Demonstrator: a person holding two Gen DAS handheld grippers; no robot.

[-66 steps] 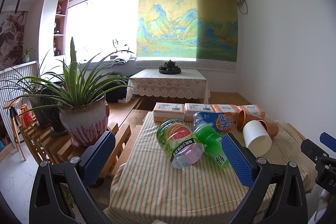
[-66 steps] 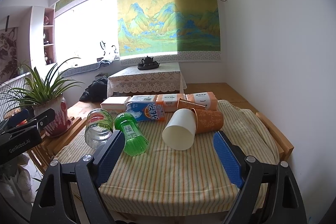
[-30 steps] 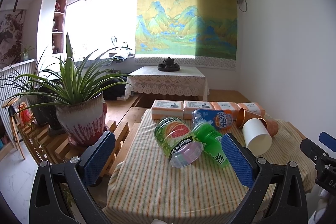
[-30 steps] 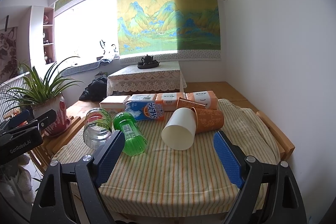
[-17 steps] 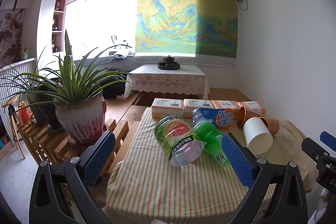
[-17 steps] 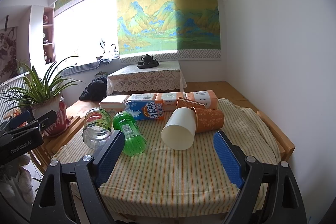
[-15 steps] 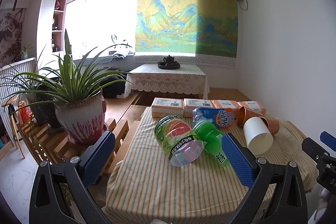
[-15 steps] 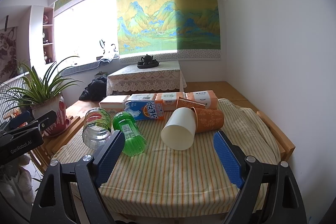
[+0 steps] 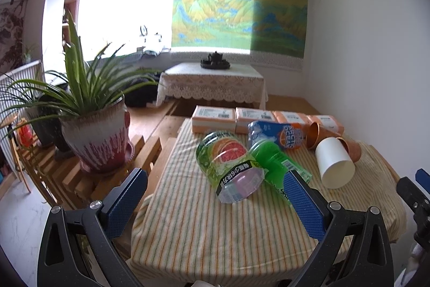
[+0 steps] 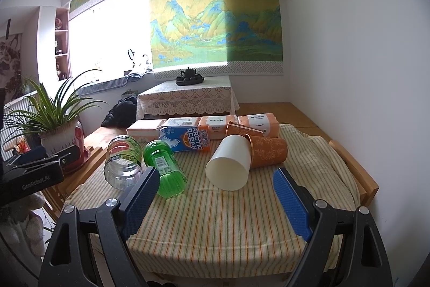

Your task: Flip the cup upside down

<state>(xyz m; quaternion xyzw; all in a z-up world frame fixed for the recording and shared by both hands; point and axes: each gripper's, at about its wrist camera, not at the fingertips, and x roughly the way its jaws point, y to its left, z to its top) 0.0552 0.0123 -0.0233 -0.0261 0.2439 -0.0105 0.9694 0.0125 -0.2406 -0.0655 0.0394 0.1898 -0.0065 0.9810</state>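
Observation:
A white paper cup (image 10: 231, 163) lies on its side on the striped tablecloth (image 10: 215, 217), its mouth facing me; the left wrist view shows the cup (image 9: 333, 162) at the right. Two orange patterned cups (image 10: 268, 152) lie on their sides right behind it. My right gripper (image 10: 215, 201) is open and empty, hanging over the near table edge, short of the white cup. My left gripper (image 9: 213, 203) is also open and empty, near the table's front left, with its right pad (image 9: 302, 203) in front of the green bottle (image 9: 276, 160).
A grapefruit-label bottle (image 9: 228, 162), the green bottle (image 10: 164, 166) and a blue Arctic Ocean bottle (image 10: 188, 140) lie left of the cups. A row of tissue packs (image 10: 215, 124) lines the far edge. A potted plant (image 9: 94, 131) stands on a wooden rack at left; a wall is at right.
Both views have shifted only slightly; the left gripper drifted a little, so the plant sits a bit lower left. The cups and bottles have not moved, and both grippers stay open.

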